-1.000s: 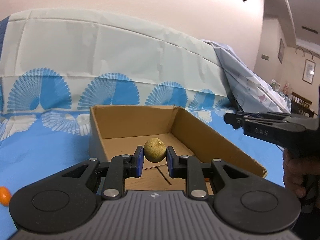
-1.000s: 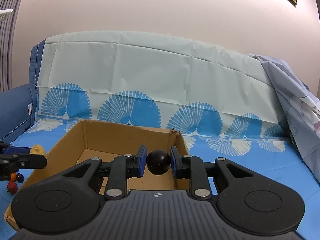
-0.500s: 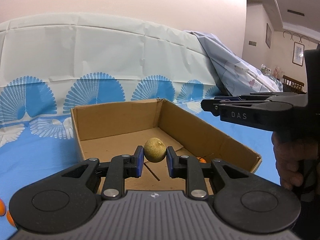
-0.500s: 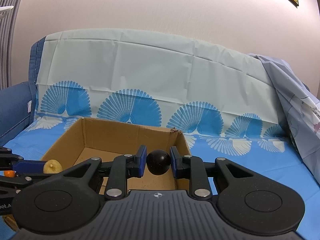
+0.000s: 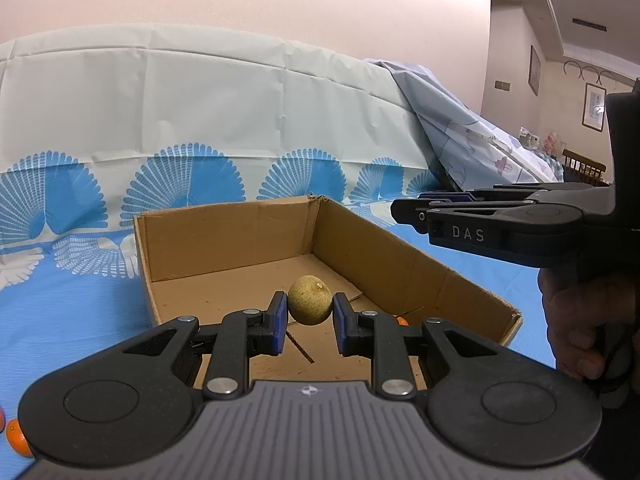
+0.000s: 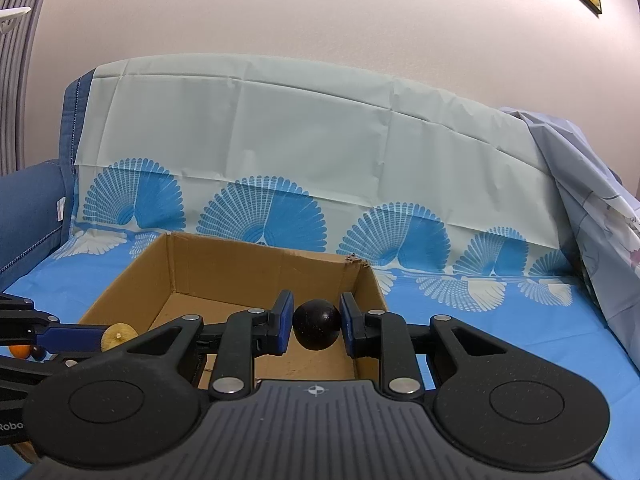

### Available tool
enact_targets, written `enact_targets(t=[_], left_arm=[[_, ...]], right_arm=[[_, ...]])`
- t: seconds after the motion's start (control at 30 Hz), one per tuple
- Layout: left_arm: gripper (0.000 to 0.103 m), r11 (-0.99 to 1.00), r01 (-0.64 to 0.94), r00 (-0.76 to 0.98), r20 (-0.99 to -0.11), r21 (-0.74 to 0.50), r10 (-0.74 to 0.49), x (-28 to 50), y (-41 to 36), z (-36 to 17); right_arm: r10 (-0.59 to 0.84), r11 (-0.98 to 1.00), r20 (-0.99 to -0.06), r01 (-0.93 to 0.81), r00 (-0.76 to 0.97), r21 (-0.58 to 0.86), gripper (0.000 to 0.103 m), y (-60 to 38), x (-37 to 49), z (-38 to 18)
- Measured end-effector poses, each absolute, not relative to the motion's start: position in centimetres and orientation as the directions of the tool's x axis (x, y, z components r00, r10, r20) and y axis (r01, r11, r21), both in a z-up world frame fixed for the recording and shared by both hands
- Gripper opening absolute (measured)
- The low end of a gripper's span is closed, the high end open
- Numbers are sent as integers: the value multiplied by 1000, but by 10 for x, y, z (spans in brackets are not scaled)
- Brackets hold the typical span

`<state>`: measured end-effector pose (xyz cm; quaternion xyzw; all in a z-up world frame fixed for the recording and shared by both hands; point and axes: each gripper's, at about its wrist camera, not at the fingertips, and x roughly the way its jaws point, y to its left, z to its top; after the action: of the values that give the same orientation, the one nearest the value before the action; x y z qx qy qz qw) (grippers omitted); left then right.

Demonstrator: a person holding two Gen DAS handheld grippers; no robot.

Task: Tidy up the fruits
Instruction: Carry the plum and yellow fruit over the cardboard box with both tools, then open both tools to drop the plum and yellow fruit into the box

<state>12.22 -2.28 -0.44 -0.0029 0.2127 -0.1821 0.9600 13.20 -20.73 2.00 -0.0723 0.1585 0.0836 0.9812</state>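
The left gripper (image 5: 309, 322) has its blue pads pressed on a round tan fruit (image 5: 309, 300), holding it in the air over the open cardboard box (image 5: 240, 236), whose floor lies just below and ahead of the fingers. The right gripper (image 6: 316, 326) is likewise closed on a round dark fruit (image 6: 317, 324), poised above the near right corner of the same box (image 6: 256, 268). Both fruits appear ready to be set down inside.

To do this step well, I judge each gripper should come low, close to the box floor, before the pads part; round fruit released from height would likely roll or bounce. Letting go one fruit at a time seems wiser, since the two grippers sit close together: in the left wrist view the right gripper (image 5: 424, 208) reaches in from the right, just above the box's side wall.

A small orange fruit (image 5: 402, 321) already lies on the box floor, partly hidden behind the left gripper's right finger, so the tan fruit is better placed in the bare stretch ahead. More small orange fruit (image 5: 18, 438) waits on the blue cloth (image 5: 60, 312) beside the left gripper, outside the box, so the sorting looks unfinished.
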Motion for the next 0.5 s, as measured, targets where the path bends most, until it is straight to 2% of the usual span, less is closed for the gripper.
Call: enact_targets(t=[0.4, 0.47, 0.5], left_arm=[[26, 935, 345, 845, -407, -82, -347, 123, -24, -4], [29, 938, 337, 843, -417, -84, -340, 124, -24, -5], [36, 942, 327, 844, -423, -80, -329, 126, -24, -5]], right_arm=[[147, 973, -324, -196, 934, -125, 26, -205, 132, 19], [146, 973, -329, -195, 933, -124, 27, -204, 133, 18], [144, 973, -334, -194, 931, -121, 32, -204, 134, 18]])
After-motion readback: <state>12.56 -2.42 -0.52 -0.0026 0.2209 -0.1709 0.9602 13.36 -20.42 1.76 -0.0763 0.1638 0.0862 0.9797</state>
